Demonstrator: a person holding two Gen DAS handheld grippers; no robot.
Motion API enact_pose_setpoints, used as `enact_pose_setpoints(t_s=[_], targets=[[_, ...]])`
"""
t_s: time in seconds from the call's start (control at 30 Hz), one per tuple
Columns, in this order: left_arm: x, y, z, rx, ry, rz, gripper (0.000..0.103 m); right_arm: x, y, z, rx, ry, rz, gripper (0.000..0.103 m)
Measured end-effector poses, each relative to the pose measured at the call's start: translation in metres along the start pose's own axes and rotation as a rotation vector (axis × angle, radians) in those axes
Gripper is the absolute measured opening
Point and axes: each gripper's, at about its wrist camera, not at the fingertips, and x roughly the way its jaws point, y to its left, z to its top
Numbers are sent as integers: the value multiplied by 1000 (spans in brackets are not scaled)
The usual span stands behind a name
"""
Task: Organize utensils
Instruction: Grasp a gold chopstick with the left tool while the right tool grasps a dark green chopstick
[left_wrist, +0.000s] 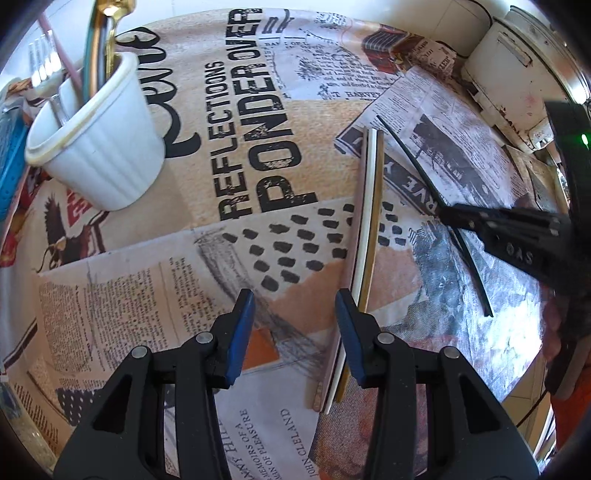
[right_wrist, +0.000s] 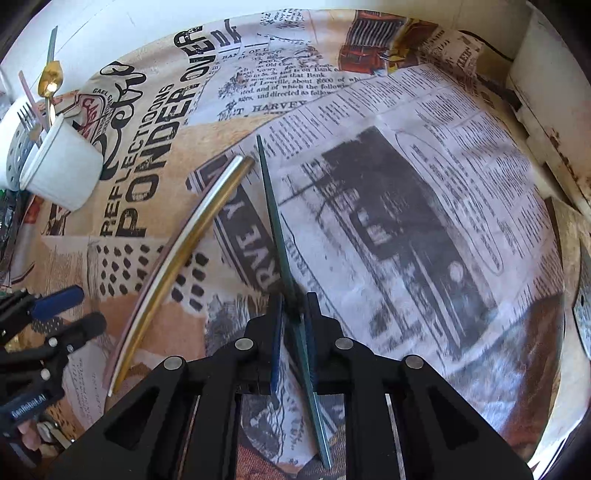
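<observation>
- Four slender sticks, chopsticks or straws by their look, lie on the table; three (pinkish, white, gold) are bundled side by side as the bundle (left_wrist: 364, 236), and the fourth, the dark teal stick (right_wrist: 275, 229), lies apart to their right.
- The right gripper (right_wrist: 295, 306) has its fingers clenched on the dark teal stick near its middle; the stick's long axis runs straight ahead along the fingers, one end pointing away, the other passing back under the gripper body. Whether it has left the cloth cannot be told.
- The left gripper (left_wrist: 295, 314) is released, fingers spread wide with nothing between them; the bundle's near end lies just beside its right finger, long axis running forward and away.
- The white ribbed cup (left_wrist: 98, 147), already holding a gold spoon (right_wrist: 50, 83), a fork and other handles, stands far to the left, nearer the left gripper than the right.
- Judgement: carrying the teal stick to the cup means a long leftward sweep across the bundle and tipping it upright.
- A newspaper-print tablecloth (left_wrist: 229, 110) covers the table.
</observation>
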Motion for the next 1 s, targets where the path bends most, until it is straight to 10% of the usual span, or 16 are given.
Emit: enact_pose_setpoints(t_s=[1.0], targets=[[35,-58,60,107,58,-103,18,-28,-66,-11,132,-60,173,6]])
